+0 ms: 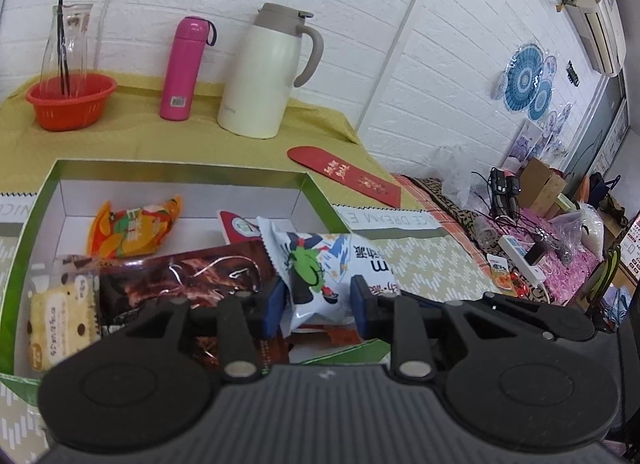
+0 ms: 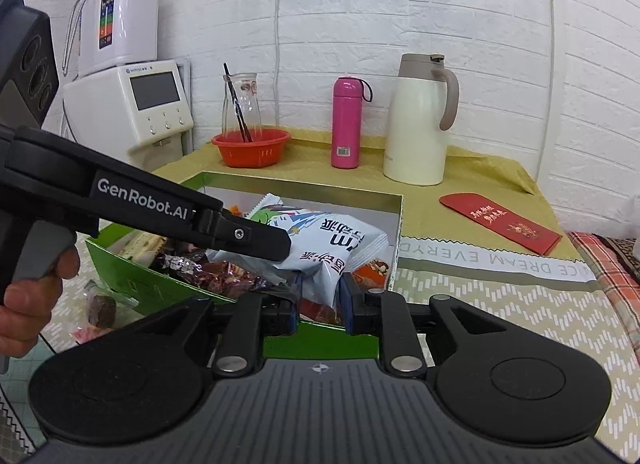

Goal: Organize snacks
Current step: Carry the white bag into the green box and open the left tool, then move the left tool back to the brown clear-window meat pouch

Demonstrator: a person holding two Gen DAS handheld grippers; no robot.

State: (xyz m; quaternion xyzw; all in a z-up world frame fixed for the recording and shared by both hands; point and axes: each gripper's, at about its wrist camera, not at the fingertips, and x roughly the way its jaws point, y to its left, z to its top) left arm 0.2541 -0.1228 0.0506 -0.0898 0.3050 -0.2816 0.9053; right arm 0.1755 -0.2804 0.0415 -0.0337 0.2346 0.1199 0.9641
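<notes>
Your green box (image 1: pixel 24 260) sits on the surface (image 2: pixel 500 304) and already has many snacks in it. The white snack bag (image 1: pixel 320 264) lies on top of them, leaning over the box's right side. It sits between your left tongs (image 1: pixel 318 304) and your right tongs (image 2: pixel 320 296). Both look spread a little and do not squeeze it. You seem to be letting it go. Next, pull both back slowly so the bag stays in.

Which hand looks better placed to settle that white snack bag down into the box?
Probably left: its fingers straddle the bag over the box interior; the right gripper holds only its near corner.
</notes>
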